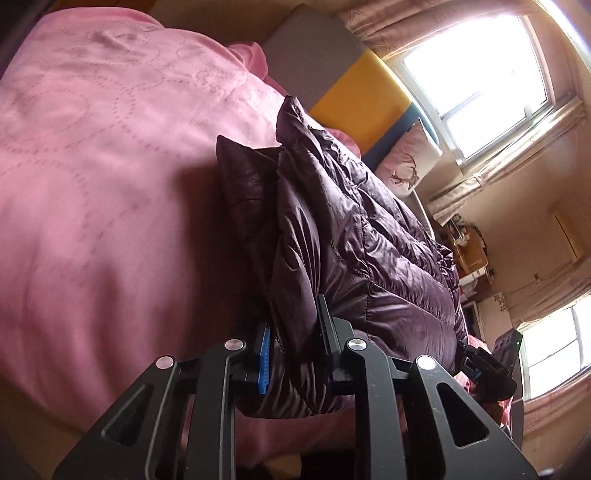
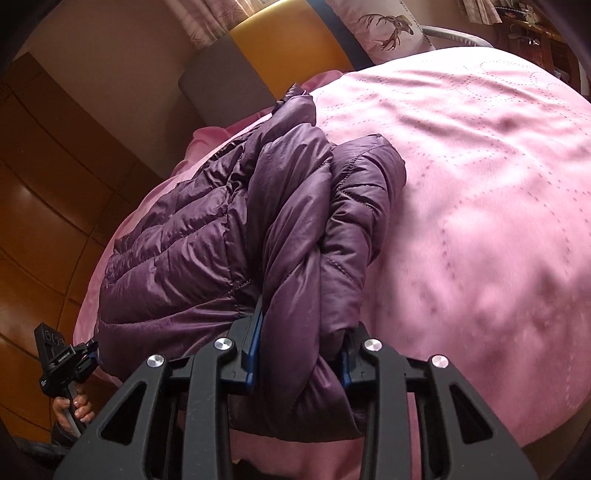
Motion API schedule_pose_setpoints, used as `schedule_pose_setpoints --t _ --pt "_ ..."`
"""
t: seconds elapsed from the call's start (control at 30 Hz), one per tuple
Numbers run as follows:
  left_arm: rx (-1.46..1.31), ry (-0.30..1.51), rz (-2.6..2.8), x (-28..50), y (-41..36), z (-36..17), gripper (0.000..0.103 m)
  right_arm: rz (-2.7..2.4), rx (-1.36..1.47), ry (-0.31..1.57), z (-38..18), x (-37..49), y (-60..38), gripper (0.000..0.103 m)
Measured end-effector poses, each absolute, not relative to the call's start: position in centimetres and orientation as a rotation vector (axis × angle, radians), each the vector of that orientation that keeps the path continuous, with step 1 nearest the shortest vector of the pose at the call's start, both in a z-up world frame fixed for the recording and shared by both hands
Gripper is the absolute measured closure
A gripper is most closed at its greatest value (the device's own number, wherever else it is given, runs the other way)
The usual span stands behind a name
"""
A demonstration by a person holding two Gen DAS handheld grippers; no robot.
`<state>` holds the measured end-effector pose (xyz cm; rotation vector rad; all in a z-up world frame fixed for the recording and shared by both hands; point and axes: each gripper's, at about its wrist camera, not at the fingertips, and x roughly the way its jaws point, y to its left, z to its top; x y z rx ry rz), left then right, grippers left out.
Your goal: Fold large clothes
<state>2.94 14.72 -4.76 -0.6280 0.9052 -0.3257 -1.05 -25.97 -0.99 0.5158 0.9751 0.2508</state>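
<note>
Here, two grippers each pinch one purple puffer jacket (image 1: 351, 236) between two fingers: left gripper (image 1: 295, 354) and right gripper (image 2: 301, 354), both at six o'clock. The jacket lies bunched on one pink bed cover (image 2: 480, 184); one deer-print pillow (image 2: 384, 29) at twelve o'clock.

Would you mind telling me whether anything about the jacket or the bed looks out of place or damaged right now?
Nothing stands out. The purple puffer jacket is bunched into thick folds, clamped by the left gripper and the right gripper, over the pink bedspread. No tears or spills are visible.
</note>
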Motion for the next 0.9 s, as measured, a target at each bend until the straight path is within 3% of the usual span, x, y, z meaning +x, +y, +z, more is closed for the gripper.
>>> schedule_pose_setpoints --t 0.03,0.07,0.1,0.17,0.23,0.47,0.6,0.73,0.8,0.87,0.9 --pt "-0.614 0.91 -0.317 2.3 14.8 -4.5 0.083 0.242 0.5 0.996 -0.7 -1.8 -26.0 0.062" --pt "-0.593 0.914 -0.299 1.4 14.9 -4.2 0.081 0.214 0.486 1.006 -0.4 -2.2 -26.3 0.044" --pt "-0.577 0.911 -0.283 1.0 14.9 -3.8 0.078 0.184 0.472 0.995 0.1 -2.6 -26.6 0.04" --pt "-0.536 0.872 -0.25 0.2 14.9 -2.5 0.071 0.118 0.432 0.935 1.7 -3.1 -27.3 0.036" --pt "-0.501 0.813 -0.245 0.1 14.7 -1.0 0.057 0.067 0.391 0.875 3.1 -2.6 -27.4 0.033" --pt "-0.373 0.743 -0.316 4.5 10.5 1.4 0.057 -0.002 0.273 0.839 3.5 4.1 -23.1 0.039" --pt "-0.325 0.862 -0.239 8.2 9.0 -1.4 0.057 -0.098 0.204 0.946 -0.5 6.7 -22.7 0.034" --pt "-0.278 0.91 -0.199 9.6 8.6 -3.4 0.057 -0.09 0.269 0.924 -0.2 5.4 -23.8 0.033" --pt "-0.252 0.901 -0.158 9.2 8.0 -2.2 0.057 -0.075 0.313 0.902 0.5 3.9 -24.8 0.027" --pt "-0.249 0.861 -0.15 8.6 7.6 -0.8 0.052 -0.08 0.354 0.885 1.0 2.5 -25.6 0.011" --pt "-0.25 0.82 -0.164 7.9 7.2 0.2 0.047 -0.077 0.373 0.882 1.0 1.7 -26.1 0.011"
